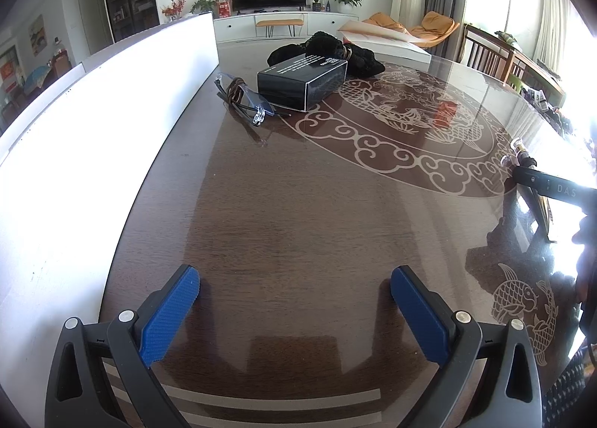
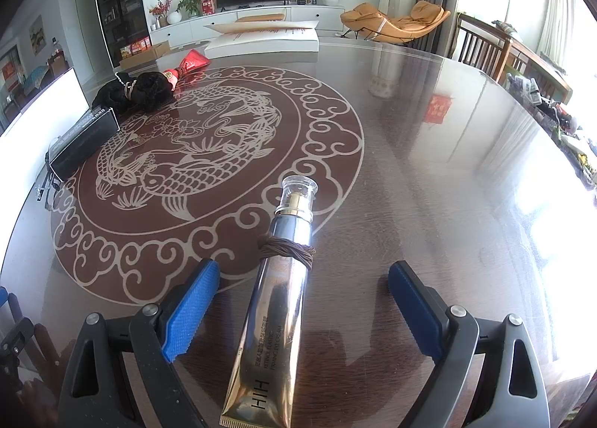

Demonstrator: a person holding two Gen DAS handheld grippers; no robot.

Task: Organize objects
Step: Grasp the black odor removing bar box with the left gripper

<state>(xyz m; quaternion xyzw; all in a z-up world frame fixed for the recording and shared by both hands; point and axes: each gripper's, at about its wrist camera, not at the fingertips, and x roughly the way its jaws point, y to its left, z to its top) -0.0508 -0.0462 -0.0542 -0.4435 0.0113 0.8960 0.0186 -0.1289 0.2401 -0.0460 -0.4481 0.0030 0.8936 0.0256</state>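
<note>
The right gripper (image 2: 304, 301) stands wide open over the bench (image 2: 429, 152). A gold tube of eye cream (image 2: 278, 312) lies flat between its blue pads (image 2: 192, 310), touching neither, its clear cap (image 2: 298, 191) pointing away from the camera. A brown cord ring (image 2: 287, 252) is wrapped around the tube just below the cap.

The left gripper (image 1: 294, 310) is open just as wide, with only bare bench between its pads.

Farther back, near the white board (image 1: 112, 100), a closed black box (image 1: 302, 83) sits on the bench; what it contains cannot be told. Folded glasses (image 1: 246, 101) with a brown cord lie just beside it, and a black furry bundle (image 1: 335, 51) lies just behind it.
</note>
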